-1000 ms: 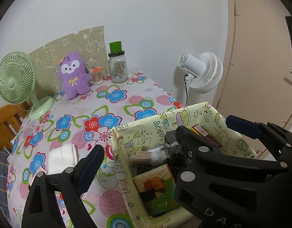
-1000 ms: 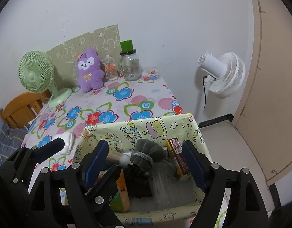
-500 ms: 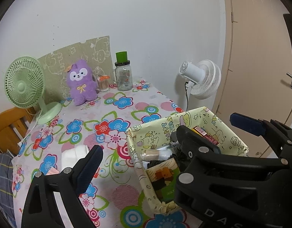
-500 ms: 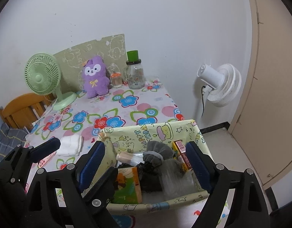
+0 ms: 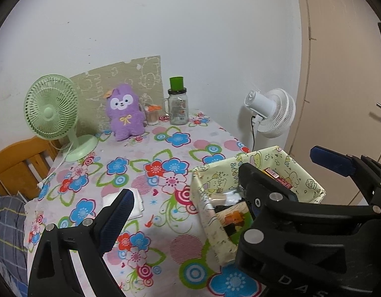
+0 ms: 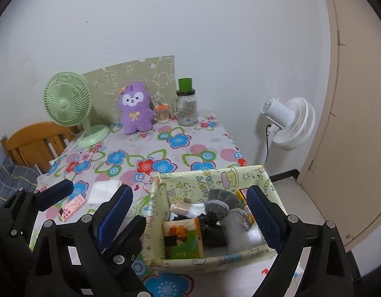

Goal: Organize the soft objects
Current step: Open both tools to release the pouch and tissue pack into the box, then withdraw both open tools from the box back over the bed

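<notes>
Right wrist: right tool [image 6: 190,212] opening, empty, above boxy fabric basket [image 6: 210,263].

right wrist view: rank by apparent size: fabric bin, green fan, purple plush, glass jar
1. fabric bin, though it is nearest the camera
2. green fan
3. purple plush
4. glass jar
Fan, plush and jar stand at a similar distance.

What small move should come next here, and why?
Probably reach the left tool toward the folded white cloth: it lies loose on the tablecloth left of the yellow fabric box, both tools are empty, and the right tool, jaws opening, hangs over the box.
</notes>
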Motion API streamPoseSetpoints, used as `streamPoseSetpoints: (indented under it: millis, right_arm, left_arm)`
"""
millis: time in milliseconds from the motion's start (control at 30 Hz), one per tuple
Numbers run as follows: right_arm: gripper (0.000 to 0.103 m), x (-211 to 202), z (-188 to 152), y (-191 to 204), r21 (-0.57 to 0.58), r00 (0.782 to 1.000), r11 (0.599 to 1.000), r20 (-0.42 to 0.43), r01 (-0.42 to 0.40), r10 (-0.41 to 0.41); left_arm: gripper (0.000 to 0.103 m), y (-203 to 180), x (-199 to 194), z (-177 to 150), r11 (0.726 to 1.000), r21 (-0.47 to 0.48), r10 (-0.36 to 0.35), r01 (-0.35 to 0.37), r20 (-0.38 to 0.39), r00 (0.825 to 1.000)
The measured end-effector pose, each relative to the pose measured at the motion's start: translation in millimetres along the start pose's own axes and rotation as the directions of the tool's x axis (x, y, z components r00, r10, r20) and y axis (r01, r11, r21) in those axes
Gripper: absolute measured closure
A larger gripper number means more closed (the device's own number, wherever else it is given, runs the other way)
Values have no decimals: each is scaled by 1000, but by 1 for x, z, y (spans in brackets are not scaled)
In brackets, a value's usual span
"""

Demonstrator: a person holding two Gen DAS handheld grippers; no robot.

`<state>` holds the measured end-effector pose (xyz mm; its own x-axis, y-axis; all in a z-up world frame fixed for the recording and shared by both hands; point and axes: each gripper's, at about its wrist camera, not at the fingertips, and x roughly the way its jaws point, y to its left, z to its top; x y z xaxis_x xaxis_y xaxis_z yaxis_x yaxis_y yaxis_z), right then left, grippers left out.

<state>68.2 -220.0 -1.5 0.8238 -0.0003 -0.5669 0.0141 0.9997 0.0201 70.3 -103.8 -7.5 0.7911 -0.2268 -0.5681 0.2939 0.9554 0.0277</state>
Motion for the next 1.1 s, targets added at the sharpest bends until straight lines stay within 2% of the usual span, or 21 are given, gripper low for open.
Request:
streamPoseSetpoints:
  millis: [567, 933, 1100]
  right_arm:
    - [5, -15, 2, 45, -40, 999, 999, 35, -22, 24]
    - [4, -9, 1, 74, -64, 998, 997, 35, -42, 44]
    - [4, 0, 2, 88, -65, 998, 996, 8, -69, 70]
  left_arm:
    - [2, 34, -23, -8, 999, -12, 41, -41, 25, 999]
    - [2, 62, -23, -14, 997, -41, 69, -68, 20, 997]
    - [2, 75, -21, -17, 995, -55, 81, -80, 15, 997]
